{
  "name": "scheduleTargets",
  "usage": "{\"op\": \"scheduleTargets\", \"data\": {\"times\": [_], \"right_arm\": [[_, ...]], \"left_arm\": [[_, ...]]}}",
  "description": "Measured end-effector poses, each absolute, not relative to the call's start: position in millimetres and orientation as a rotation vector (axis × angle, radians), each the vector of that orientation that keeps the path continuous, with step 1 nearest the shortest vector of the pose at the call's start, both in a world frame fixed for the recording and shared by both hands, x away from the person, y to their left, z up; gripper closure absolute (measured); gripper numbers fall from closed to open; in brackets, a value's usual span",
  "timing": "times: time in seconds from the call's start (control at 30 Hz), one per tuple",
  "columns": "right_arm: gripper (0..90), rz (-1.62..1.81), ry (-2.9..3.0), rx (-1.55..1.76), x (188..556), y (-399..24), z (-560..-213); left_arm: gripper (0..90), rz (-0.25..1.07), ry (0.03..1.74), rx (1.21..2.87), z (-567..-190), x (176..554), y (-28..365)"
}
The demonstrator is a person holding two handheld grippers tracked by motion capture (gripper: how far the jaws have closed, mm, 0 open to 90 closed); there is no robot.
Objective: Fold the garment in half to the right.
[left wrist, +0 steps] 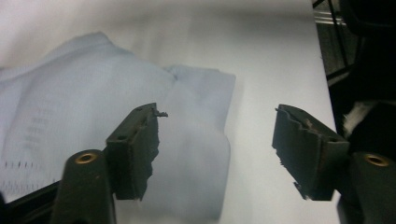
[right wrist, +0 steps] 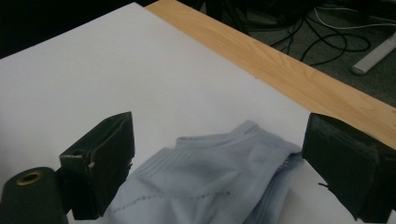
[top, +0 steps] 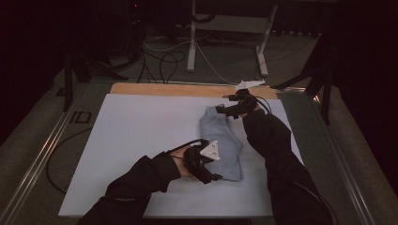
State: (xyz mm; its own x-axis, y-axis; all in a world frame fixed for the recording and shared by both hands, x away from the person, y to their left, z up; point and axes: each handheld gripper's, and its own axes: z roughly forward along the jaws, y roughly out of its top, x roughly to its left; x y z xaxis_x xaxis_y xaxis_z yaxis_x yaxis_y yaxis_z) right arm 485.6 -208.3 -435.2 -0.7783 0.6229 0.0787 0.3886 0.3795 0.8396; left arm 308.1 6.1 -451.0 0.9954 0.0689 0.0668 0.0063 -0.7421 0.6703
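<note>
A pale blue folded garment [top: 220, 138] lies on the right half of the white sheet [top: 141, 140]. My left gripper [top: 216, 169] sits at the garment's near left corner, with its grey plate on top. In the left gripper view its jaws [left wrist: 217, 140] stand apart above the cloth's folded corner [left wrist: 93, 102], and nothing is pinched between them. My right gripper [top: 225, 110] is at the garment's far end. Its jaws [right wrist: 217, 158] are spread wide over the ribbed edge of the garment [right wrist: 210, 182], and neither pad presses on it.
A wooden table edge [top: 164, 89] runs along the far side of the sheet. Behind it are desk legs [top: 191, 42] and loose cables [top: 164, 61] on the floor. Metal rails [top: 42, 150] flank the table. Bare sheet spreads to the left.
</note>
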Motion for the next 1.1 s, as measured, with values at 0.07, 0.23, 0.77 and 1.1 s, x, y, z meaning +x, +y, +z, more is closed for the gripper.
{"op": "scheduleTargets", "data": {"times": [0.07,0.23,0.77,1.1], "right_arm": [[9.4,1.352,2.392,0.892,481,-208,-434],[9.4,1.375,2.382,0.884,473,-211,-437],[9.5,1.369,2.386,0.881,462,-222,-446],[9.4,1.342,2.399,0.939,472,-221,-458]], "left_arm": [[29.5,0.099,0.064,2.401,-450,307,13],[14.9,0.076,0.055,2.401,-448,305,34],[0.5,0.111,0.195,2.374,-466,299,94],[0.5,0.143,0.345,2.344,-483,287,141]]}}
